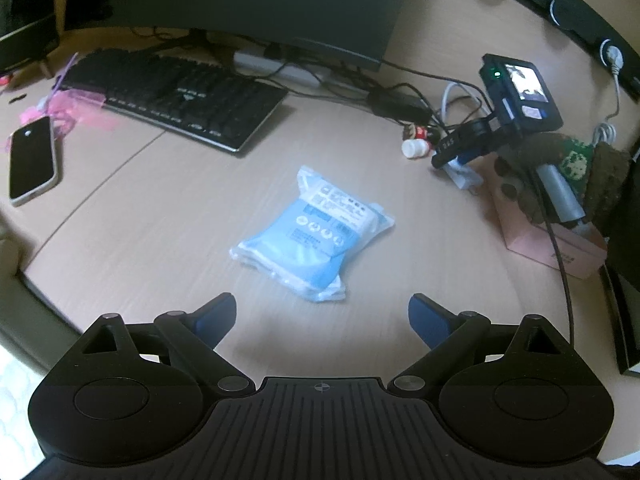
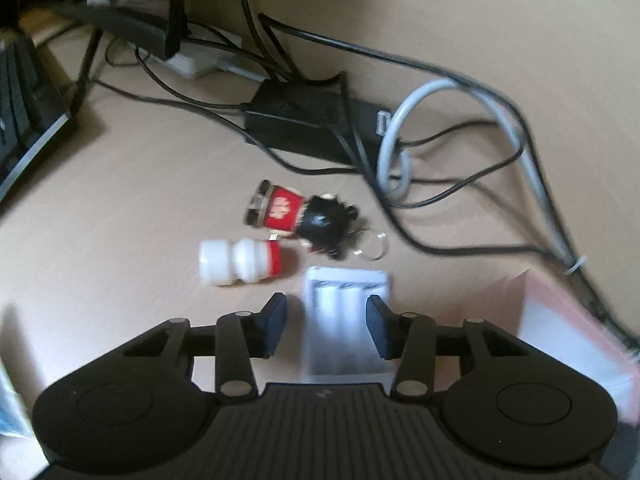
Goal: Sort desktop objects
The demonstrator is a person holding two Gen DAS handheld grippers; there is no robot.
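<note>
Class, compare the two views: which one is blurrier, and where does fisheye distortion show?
Right wrist view: motion blur smears the white bottle and cables. Left wrist view: sharper, the blue packet only slightly soft; the desk edge bows.

Wooden desk bears blue packet, phone, keyboard.

Blue-white sealed packet: flat on desk, centre, printed label up, lying diagonal
White battery pack: clear-fronted, cells visible, flat on desk
Small white bottle: red band at one end, lying on side, just left of pack
Figurine keychain: red body, black hair, metal ring, on side beyond bottle
</note>
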